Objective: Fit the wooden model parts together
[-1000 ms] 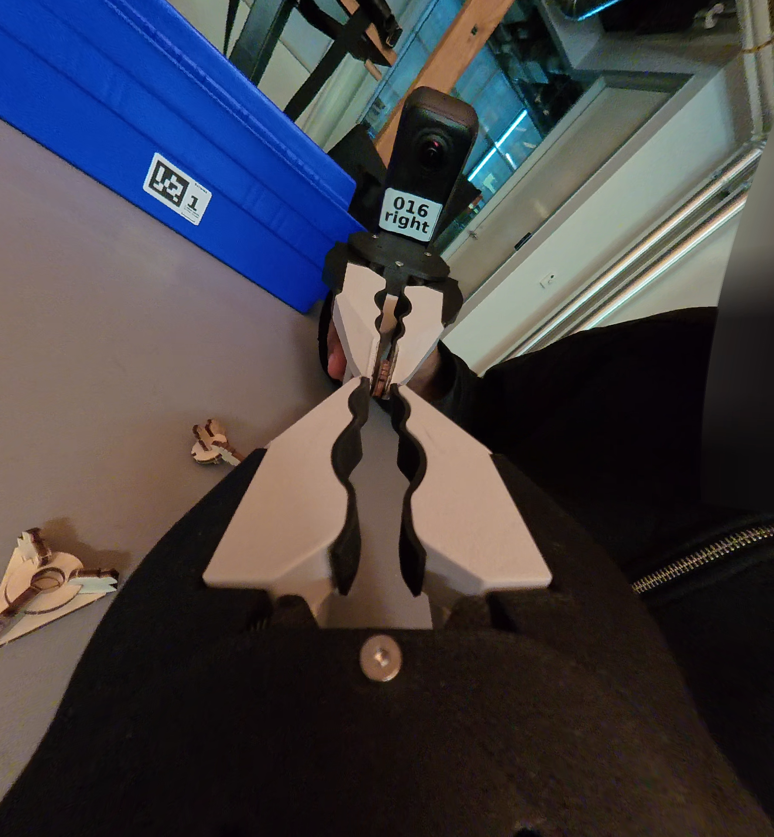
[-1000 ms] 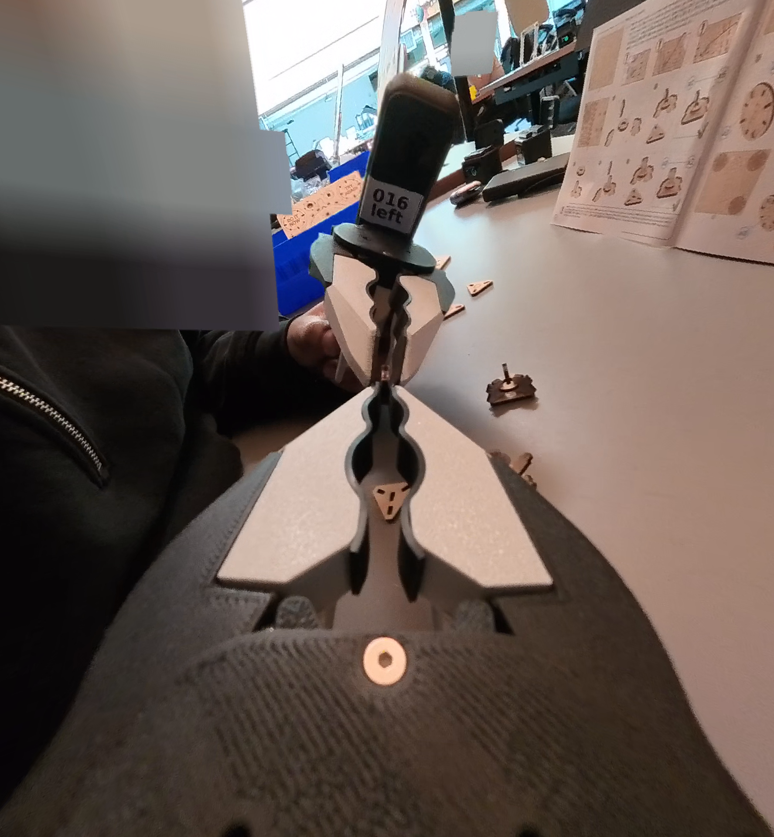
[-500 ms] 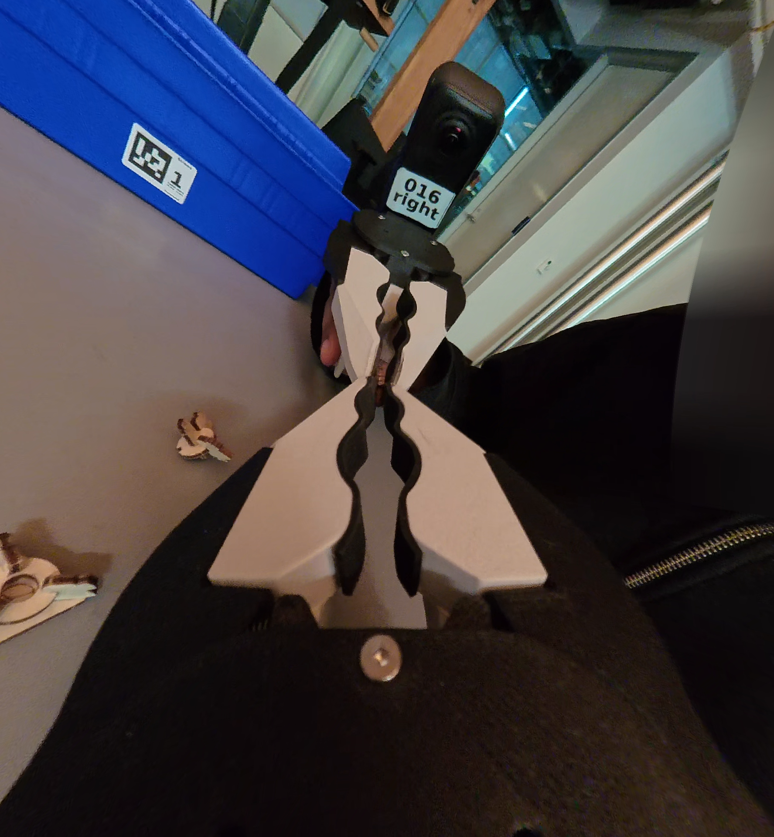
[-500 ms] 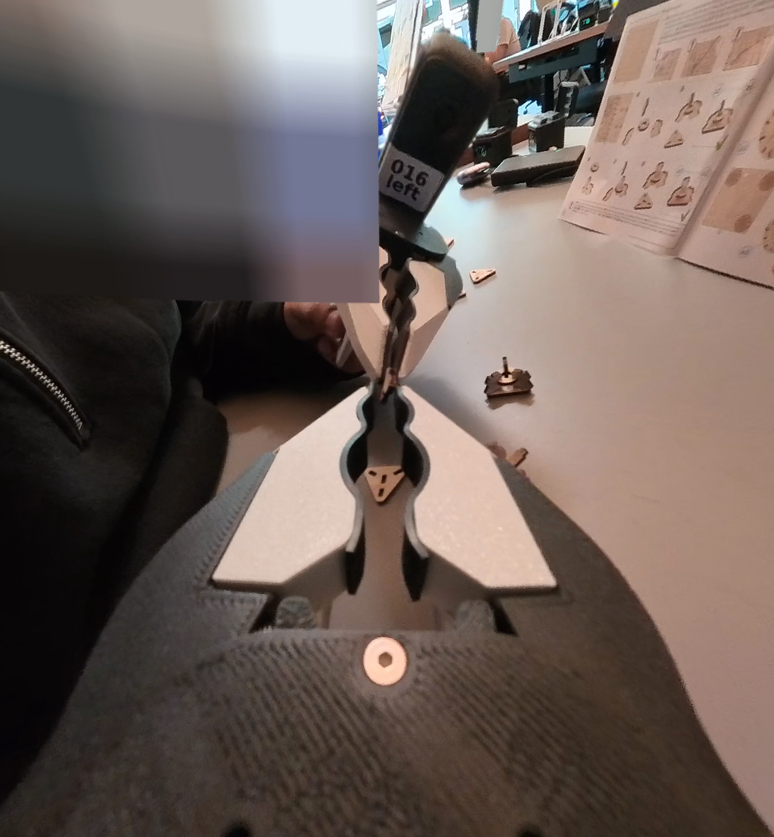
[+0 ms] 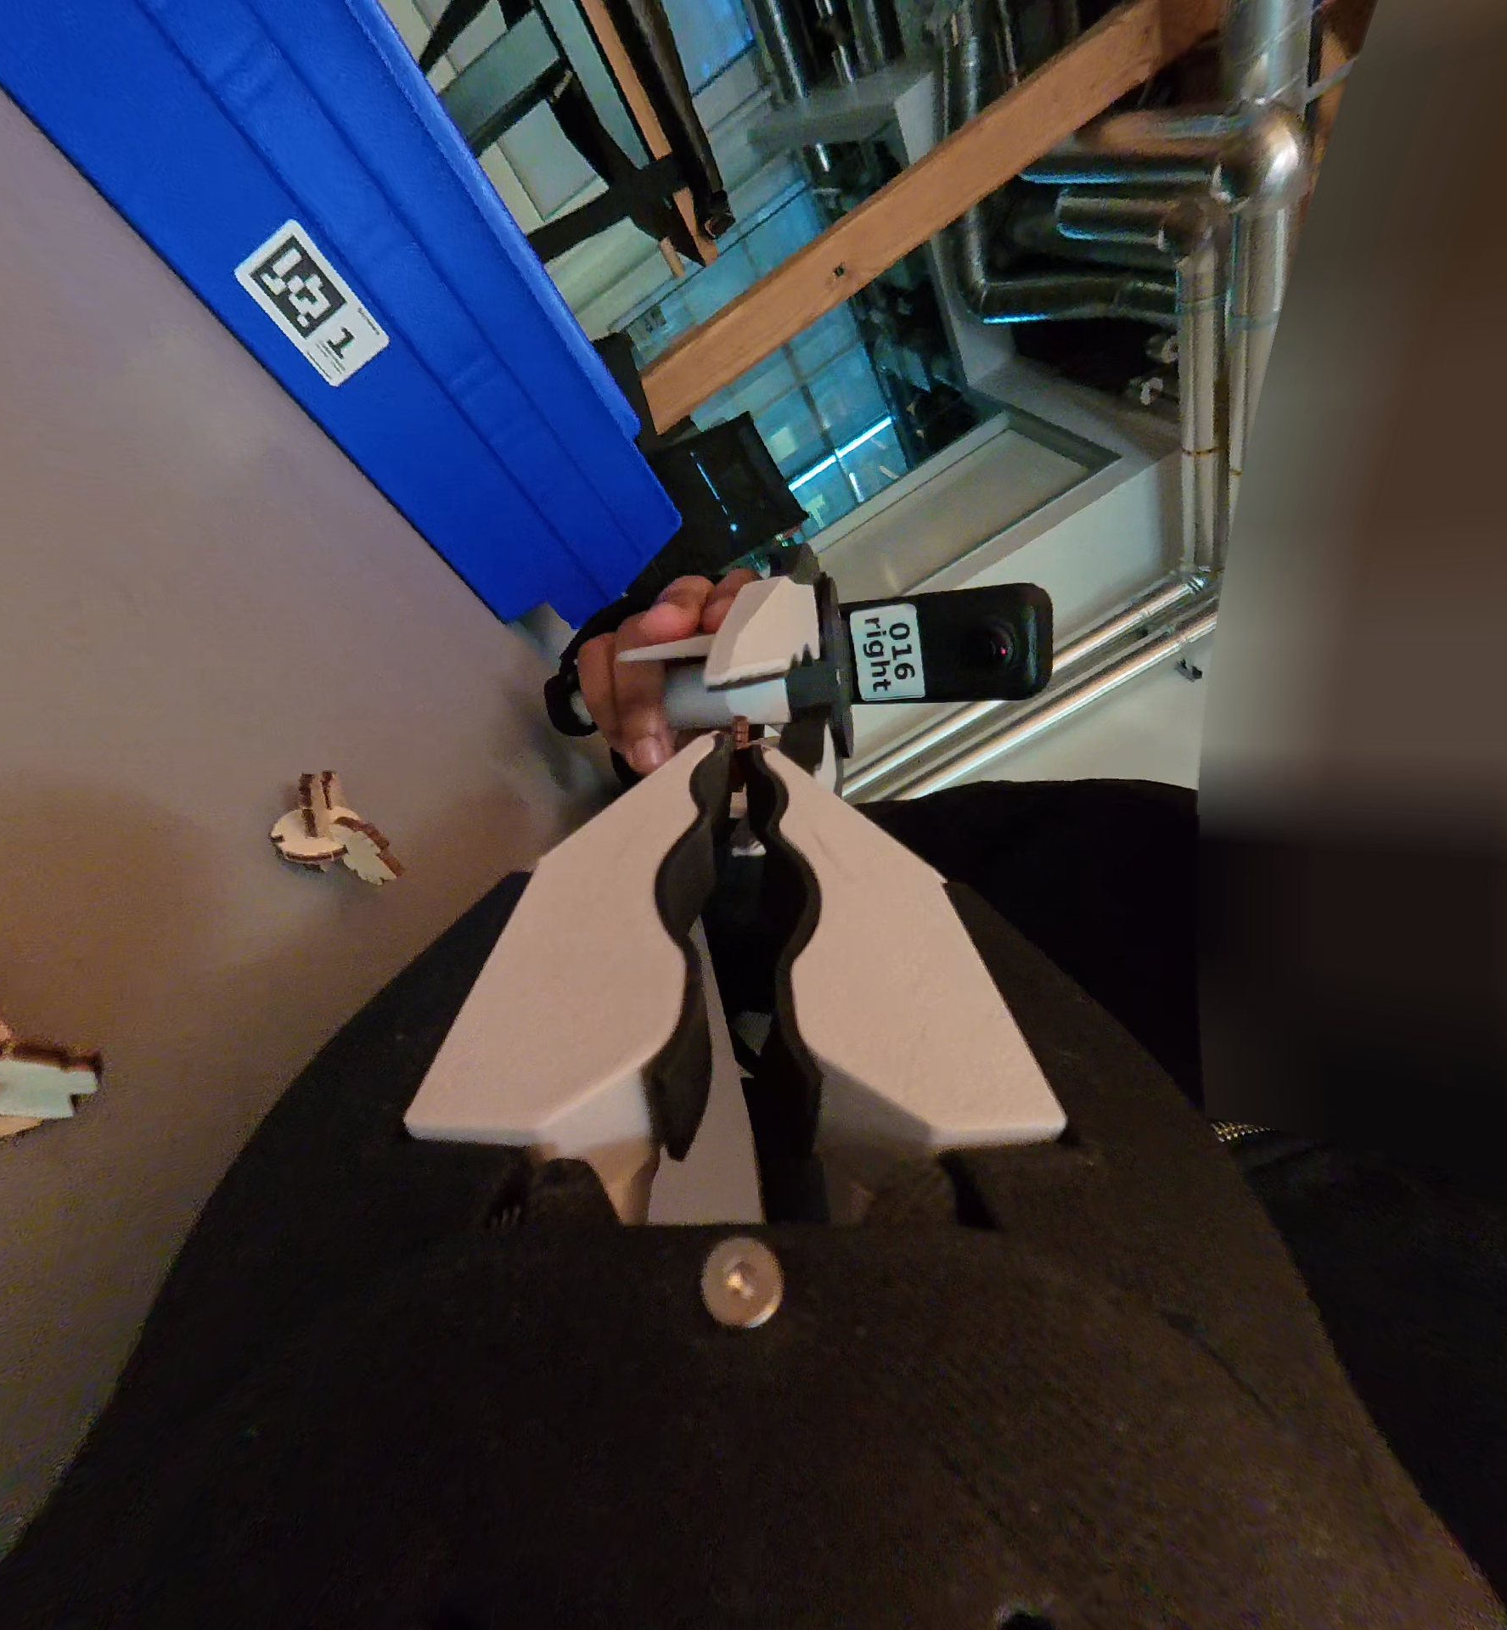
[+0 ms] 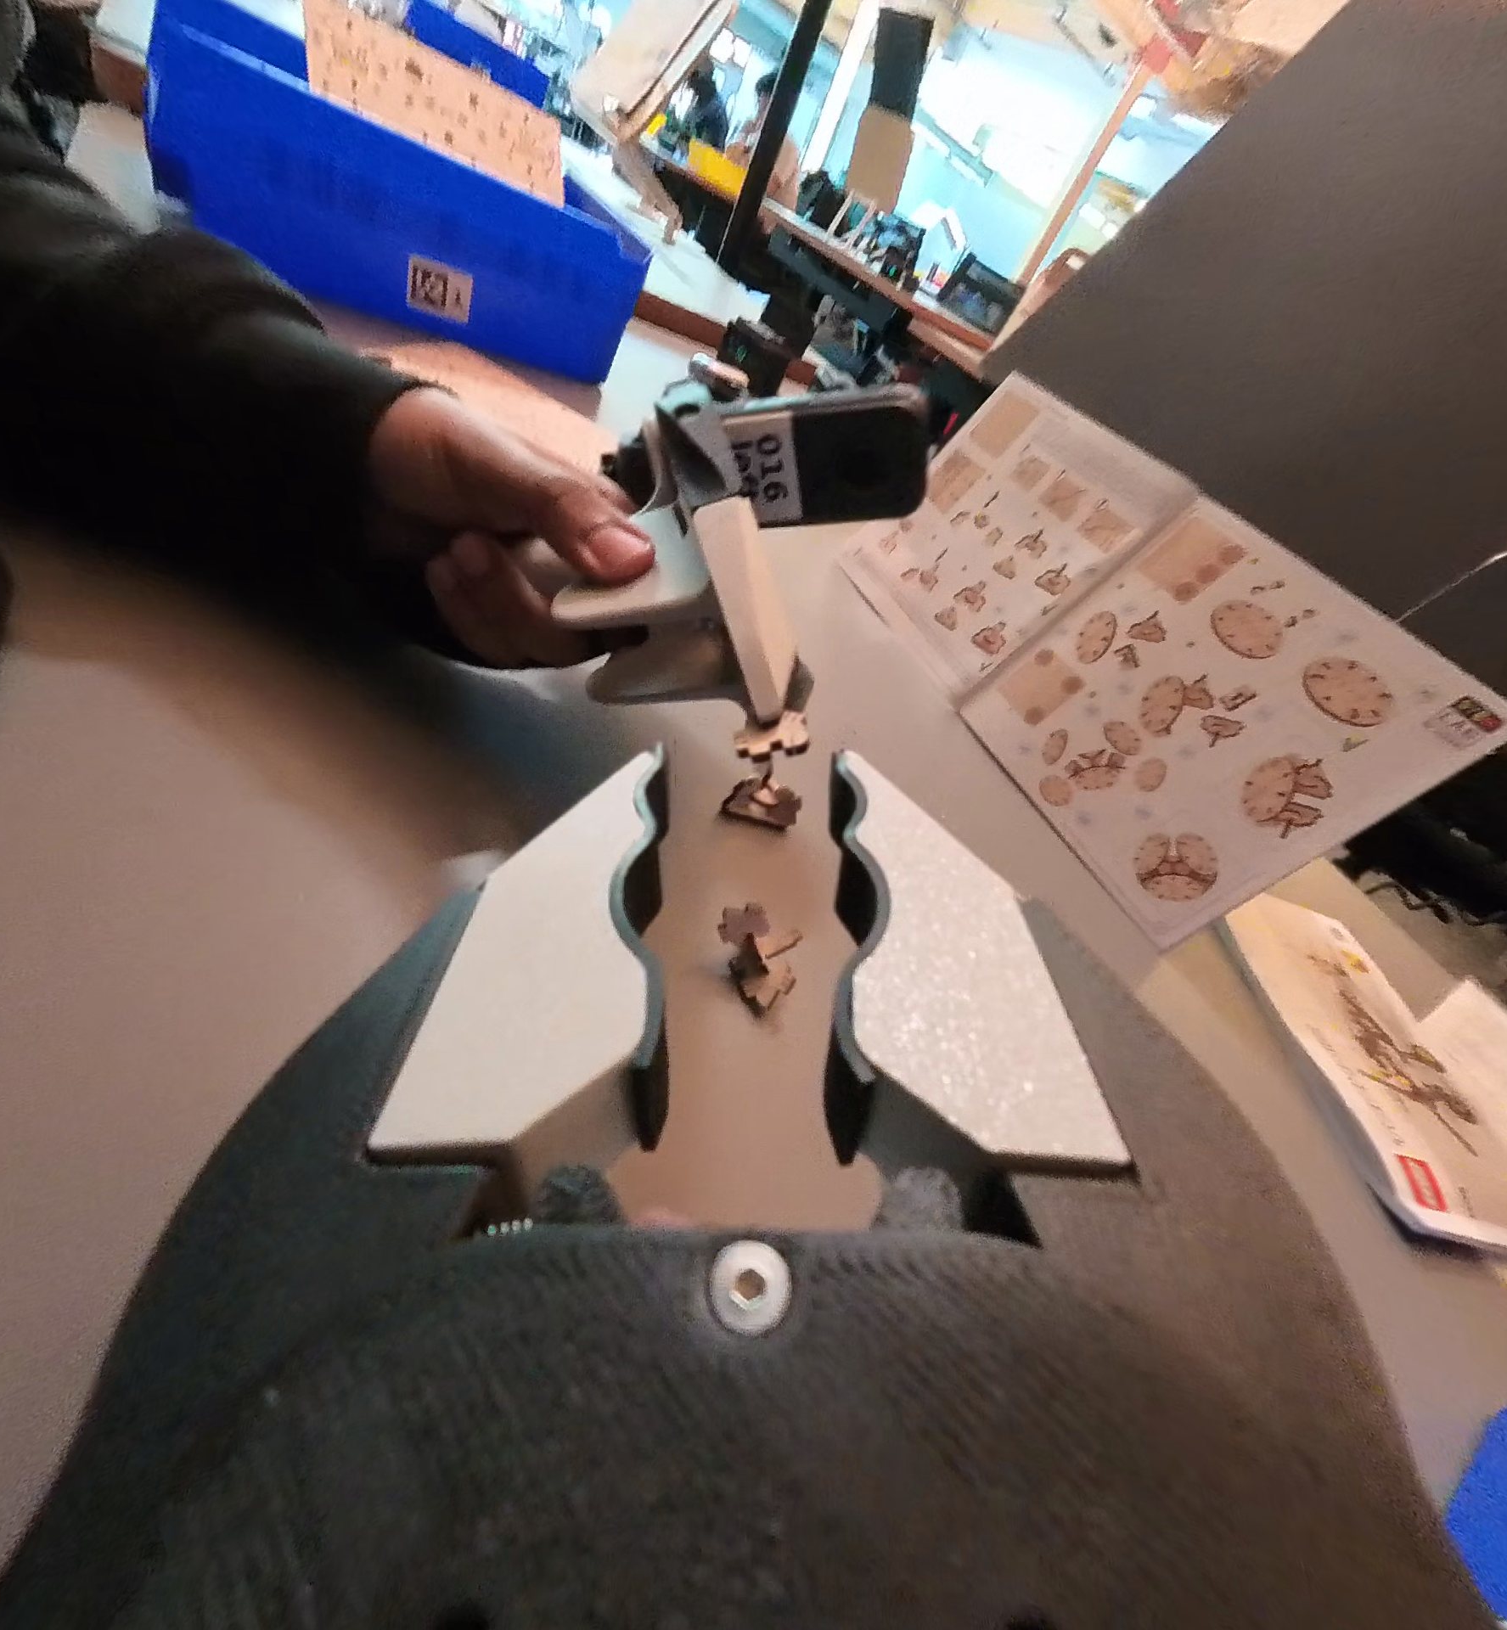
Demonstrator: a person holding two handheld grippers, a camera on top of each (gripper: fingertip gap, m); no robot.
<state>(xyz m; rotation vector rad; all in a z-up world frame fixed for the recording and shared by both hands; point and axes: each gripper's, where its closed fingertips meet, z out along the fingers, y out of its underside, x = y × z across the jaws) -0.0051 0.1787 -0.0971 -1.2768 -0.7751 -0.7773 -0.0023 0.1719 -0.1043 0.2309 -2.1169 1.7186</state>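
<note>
Left gripper (image 5: 739,763): fingers are pressing together on a small wooden puzzle piece (image 6: 772,739), a flat laser-cut part with lobed edges; in the right wrist view it is hanging from the fingertips above the table, edge-on and barely showing in the left wrist view.
Right gripper (image 6: 749,785): fingers are standing well apart, with nothing between the pads; the table is showing through the gap.
Left hand (image 6: 503,529): is gripping the left gripper's handle, a black sleeve (image 6: 141,370) covering the arm.
Right hand (image 5: 644,670): is wrapping round the right gripper's handle, which is lying sideways just beyond the left fingertips.
Wooden assembly with peg (image 6: 763,803): is sitting on the table directly below the held piece, just apart from it.
Second small wooden assembly (image 6: 758,957): is lying on the table, seen between the right gripper's open fingers, nearer the camera.
Table (image 6: 158,838): grey surface, bearing all loose parts.
Instruction sheet (image 6: 1217,706): is lying open to the right, printed with clock-face diagrams.
Folded booklet (image 6: 1420,1102): is resting at the table's right edge.
Blue crate (image 5: 335,220): is standing at the far side, bearing a white marker label.
Loose wooden parts (image 5: 330,829): are lying on the table to the left of the left gripper.
</note>
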